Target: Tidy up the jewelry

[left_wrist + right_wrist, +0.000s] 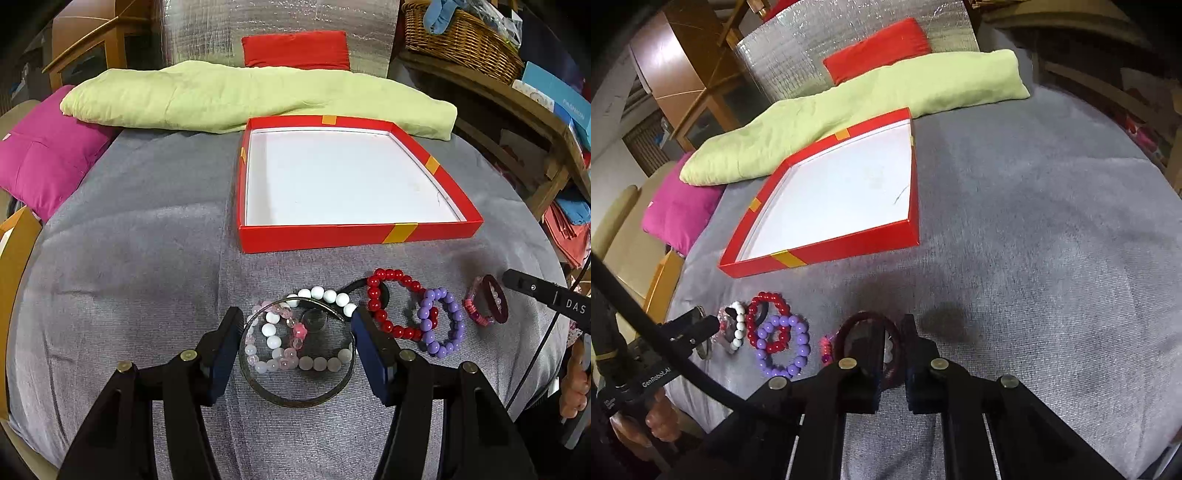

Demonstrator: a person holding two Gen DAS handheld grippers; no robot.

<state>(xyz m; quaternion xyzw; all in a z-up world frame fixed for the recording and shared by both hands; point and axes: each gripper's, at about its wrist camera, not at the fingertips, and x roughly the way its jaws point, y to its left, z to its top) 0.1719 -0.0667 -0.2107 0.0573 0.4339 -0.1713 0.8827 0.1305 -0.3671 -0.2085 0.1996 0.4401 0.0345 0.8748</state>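
Left tool (297,354) clamped across a clear-walled metal-rimmed bangle (297,400), one pad on each side of the ring, on the grey-covered counter (147,258) with a white bead bracelet (325,295) and a pale pink bead bracelet (275,363) seen through it. Right tool (890,363) pinched shut on a dark maroon bangle (849,325), rim caught between the pads, a small pink beaded band (825,347) just beside it. Red bead bracelet (388,306) and purple bead bracelet (441,325) overlapping between the two tools. Red tray-like box (354,236) with white floor lying empty beyond the jewelry, near the green cushion (221,96). Both tools angled steeply down toward the counter; a hand (661,421) gripping the left handle low in the right view. Likely step: lifting each bangle toward the box. Best done by raising straight up so no beads snag, keeping the clear ring level so it cannot pop out sideways, then lowering into separate corners before releasing.
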